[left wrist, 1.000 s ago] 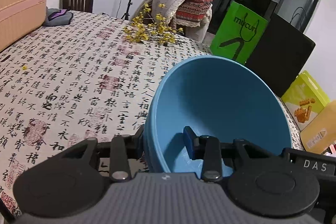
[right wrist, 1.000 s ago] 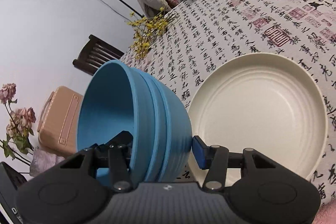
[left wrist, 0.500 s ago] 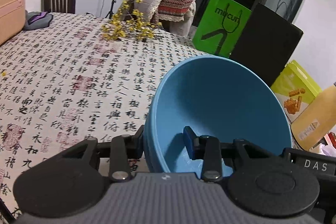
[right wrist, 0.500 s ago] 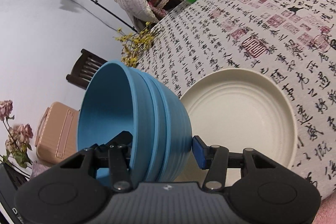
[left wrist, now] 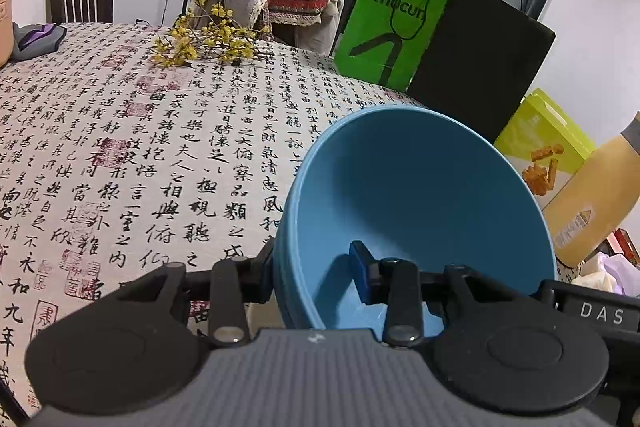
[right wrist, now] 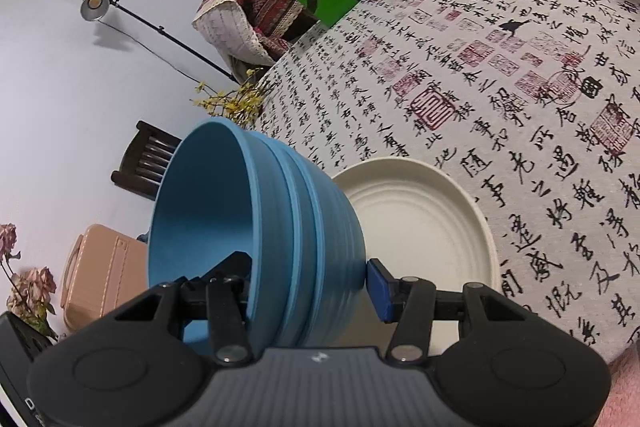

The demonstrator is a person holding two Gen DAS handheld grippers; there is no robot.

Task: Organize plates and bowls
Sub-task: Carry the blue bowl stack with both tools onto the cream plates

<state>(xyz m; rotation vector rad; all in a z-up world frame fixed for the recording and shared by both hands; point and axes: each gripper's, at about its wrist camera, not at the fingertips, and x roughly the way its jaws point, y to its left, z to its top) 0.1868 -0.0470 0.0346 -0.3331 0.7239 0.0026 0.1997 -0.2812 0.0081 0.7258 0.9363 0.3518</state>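
The left gripper [left wrist: 316, 273] pinches the wall of a blue bowl [left wrist: 416, 195], one finger outside and one inside, holding it tilted above the tablecloth [left wrist: 132, 147], which is printed with black Chinese calligraphy and red seal stamps. "DAS" reads on the gripper body at the right edge.

The right gripper [right wrist: 310, 279] clamps a nested stack [right wrist: 280, 239] of blue bowls by the wall, tipped on its side above a cream plate [right wrist: 424, 219] lying on the cloth.

Behind the table stands a green bag [left wrist: 390, 27] lettered "mucun". Beside it are a black bag [left wrist: 480, 63], a yellow-green box [left wrist: 544, 143] and a tan bottle [left wrist: 596, 195] whose label is too small to read. Yellow flowers [left wrist: 204, 43] lie on the cloth's far side.
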